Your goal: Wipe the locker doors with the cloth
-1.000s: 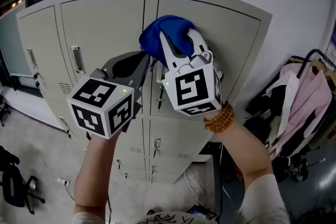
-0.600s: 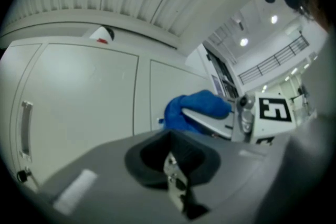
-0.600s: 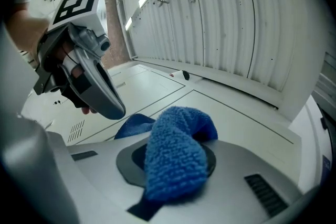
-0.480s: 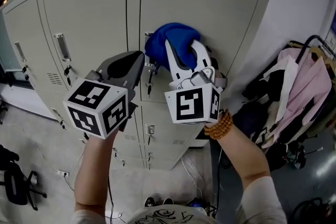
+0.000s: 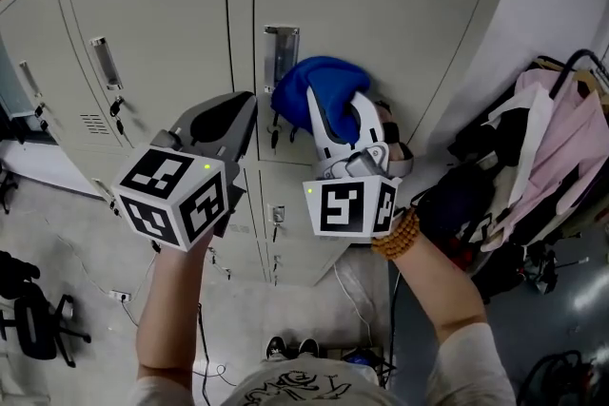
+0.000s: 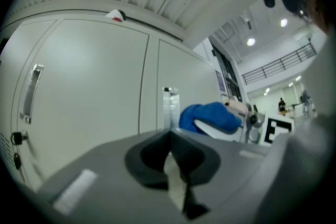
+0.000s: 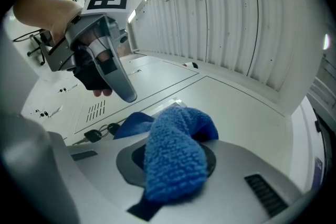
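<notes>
While the left tongs (image 5: 247,106) are pressed together, the cloth (image 5: 303,87) sits pinched between the right tongs (image 5: 339,102).

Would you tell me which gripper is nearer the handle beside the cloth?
Right. The right gripper, shut on the cloth, sits just right of the handle; the left gripper hangs lower left of it, jaws shut.

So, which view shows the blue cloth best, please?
The right gripper view: the cloth fills the centre, clamped between the jaws, weave visible. The head view shows it bunched by the locker door; the left gripper view shows only a small blue lump.
</notes>
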Tool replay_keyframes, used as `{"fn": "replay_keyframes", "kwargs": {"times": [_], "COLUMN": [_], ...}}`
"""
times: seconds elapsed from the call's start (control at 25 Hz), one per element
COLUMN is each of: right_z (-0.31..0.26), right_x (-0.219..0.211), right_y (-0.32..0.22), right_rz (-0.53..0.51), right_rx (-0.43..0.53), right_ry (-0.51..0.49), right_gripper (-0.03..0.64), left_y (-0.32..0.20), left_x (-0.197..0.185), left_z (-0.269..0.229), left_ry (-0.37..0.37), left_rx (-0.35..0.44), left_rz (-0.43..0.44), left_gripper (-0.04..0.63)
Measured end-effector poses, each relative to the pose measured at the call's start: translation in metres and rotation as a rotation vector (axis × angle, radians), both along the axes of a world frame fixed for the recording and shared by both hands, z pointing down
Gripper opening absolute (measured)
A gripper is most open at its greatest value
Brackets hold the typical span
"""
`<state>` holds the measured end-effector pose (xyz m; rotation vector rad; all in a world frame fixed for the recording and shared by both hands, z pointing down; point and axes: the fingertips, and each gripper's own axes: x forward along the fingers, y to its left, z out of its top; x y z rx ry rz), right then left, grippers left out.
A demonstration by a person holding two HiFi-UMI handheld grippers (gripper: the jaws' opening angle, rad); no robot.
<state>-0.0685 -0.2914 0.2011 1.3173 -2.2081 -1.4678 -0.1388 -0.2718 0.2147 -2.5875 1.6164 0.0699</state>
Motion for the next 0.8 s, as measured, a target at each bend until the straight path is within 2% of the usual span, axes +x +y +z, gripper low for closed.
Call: {"fn": "replay_keyframes", "kwargs": {"times": [0.2, 0.8], "right_z": [0.030, 0.088], "right_x": [-0.003, -0.036], "right_y": [-0.001, -0.001], "right_rz": [0.031, 0.010], "right_rx": [0.005, -0.020], "right_ry": [0.022, 0.061], "right_gripper": [0.023, 0.023], "left_y": [0.000, -0.001], "left_x": [-0.006, -0.021], "left_z": [0.016, 0.054], "left_ry": [0.005, 0.024], "left_rx": [-0.028, -0.093], "left_rz": [-0.006, -0.012], "left_gripper": [0.002, 0.002]}}
